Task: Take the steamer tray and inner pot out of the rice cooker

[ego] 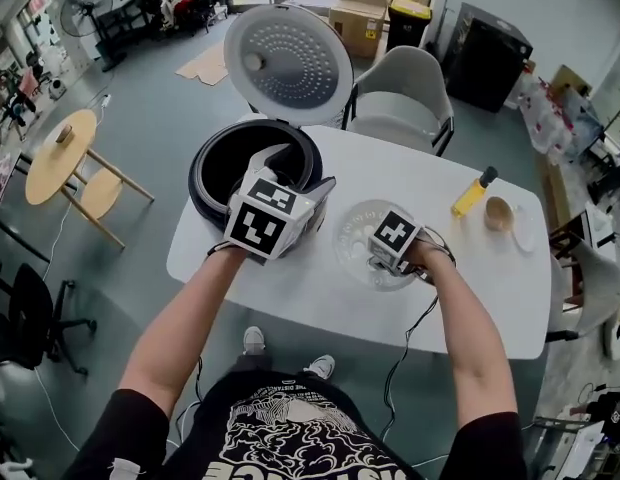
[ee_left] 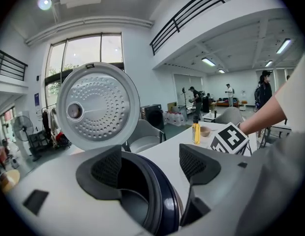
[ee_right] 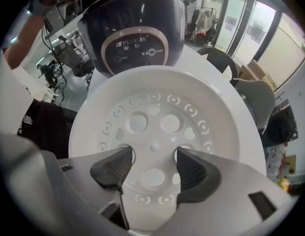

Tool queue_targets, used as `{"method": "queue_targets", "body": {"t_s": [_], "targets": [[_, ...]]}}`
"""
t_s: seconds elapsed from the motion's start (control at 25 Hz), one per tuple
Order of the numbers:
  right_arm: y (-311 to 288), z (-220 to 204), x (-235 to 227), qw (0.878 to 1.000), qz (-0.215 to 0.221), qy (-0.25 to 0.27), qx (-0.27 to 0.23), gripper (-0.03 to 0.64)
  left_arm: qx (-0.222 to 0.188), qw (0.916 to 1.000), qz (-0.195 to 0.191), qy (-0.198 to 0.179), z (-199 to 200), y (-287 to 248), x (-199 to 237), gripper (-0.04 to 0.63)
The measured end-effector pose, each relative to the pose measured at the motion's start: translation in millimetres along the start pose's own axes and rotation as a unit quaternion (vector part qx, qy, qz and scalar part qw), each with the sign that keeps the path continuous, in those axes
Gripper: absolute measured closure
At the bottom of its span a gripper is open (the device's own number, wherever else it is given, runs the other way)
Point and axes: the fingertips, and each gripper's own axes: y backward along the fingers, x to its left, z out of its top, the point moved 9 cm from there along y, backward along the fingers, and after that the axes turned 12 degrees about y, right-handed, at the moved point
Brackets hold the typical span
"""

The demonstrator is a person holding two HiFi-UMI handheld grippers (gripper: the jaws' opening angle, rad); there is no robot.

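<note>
Illegibly blurred print on rice cooker [ee_right: 135, 33]; left gripper [ee_left: 148, 166], right gripper [ee_right: 153, 171] jaws apart.

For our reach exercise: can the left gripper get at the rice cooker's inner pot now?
Probably yes: lid is open, steamer tray is out, left gripper open beside the inner pot.

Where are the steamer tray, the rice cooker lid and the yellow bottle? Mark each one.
steamer tray [ee_right: 154, 146], right gripper view, centre of its perforated floor.
rice cooker lid [ego: 288, 63], head view, middle of its perforated inner face.
yellow bottle [ego: 470, 196], head view, its body.
</note>
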Motion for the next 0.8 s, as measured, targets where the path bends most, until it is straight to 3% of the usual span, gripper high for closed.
{"method": "queue_targets", "body": {"t_s": [0.12, 0.4, 0.8], "targets": [[-17, -3, -5, 0.999, -0.011, 0.016, 0.030, 0.316, 0.003, 0.9998, 0.019, 0.011, -2, 4, 6, 0.236], [-41, -4, -7, 0.998, -0.008, 0.036, 0.043, 0.316, 0.009, 0.9982, 0.057, 0.018, -9, 14, 14, 0.236], [-53, -7, -12, 0.998, -0.020, 0.035, 0.044, 0.313, 0.006, 0.9973, 0.069, 0.024, -8, 16, 17, 0.236]]}}
